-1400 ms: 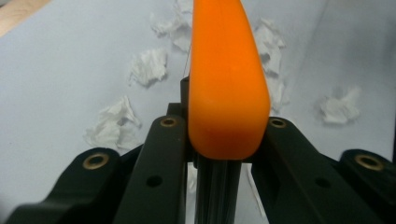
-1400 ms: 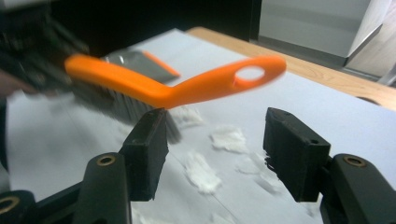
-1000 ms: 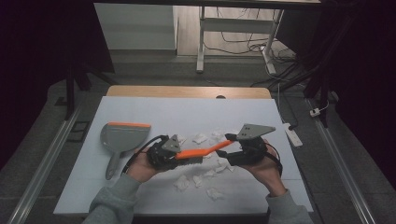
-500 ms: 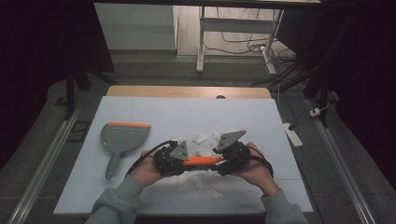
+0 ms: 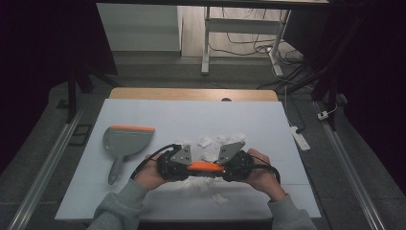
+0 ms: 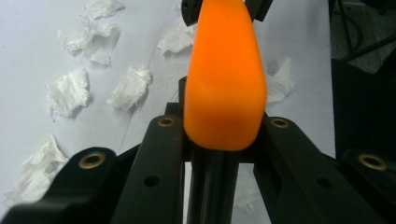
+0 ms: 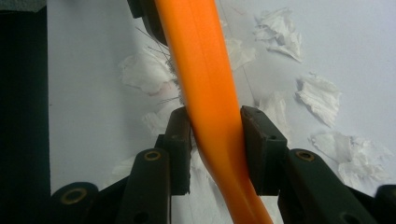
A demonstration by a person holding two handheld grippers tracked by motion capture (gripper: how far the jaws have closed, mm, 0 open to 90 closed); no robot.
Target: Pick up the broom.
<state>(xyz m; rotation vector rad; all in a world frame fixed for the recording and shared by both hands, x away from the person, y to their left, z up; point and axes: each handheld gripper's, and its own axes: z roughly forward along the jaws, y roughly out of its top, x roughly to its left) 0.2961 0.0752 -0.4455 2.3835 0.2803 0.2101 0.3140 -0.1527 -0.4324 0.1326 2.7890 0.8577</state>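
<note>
An orange-handled brush (image 5: 206,166) lies level between my two grippers, low over the white table (image 5: 191,115). My left gripper (image 5: 184,167) is shut on one end of it; in the left gripper view that end (image 6: 224,84) sits wedged between the jaws (image 6: 223,135). My right gripper (image 5: 225,167) has just been closing and now stands shut on the handle (image 7: 201,70), its two pads (image 7: 215,135) pressing on either side. Crumpled white paper scraps (image 5: 206,142) lie beneath and beyond the brush.
A grey dustpan (image 5: 128,141) with an orange lip lies on the left of the table, handle toward me. More paper scraps (image 5: 219,196) sit near the front edge. A white power strip (image 5: 299,136) lies beside the right edge.
The right gripper came left and down toward the left one and shut its jaws on the brush. The brush went from tilted to level and both hands drew closer together.
</note>
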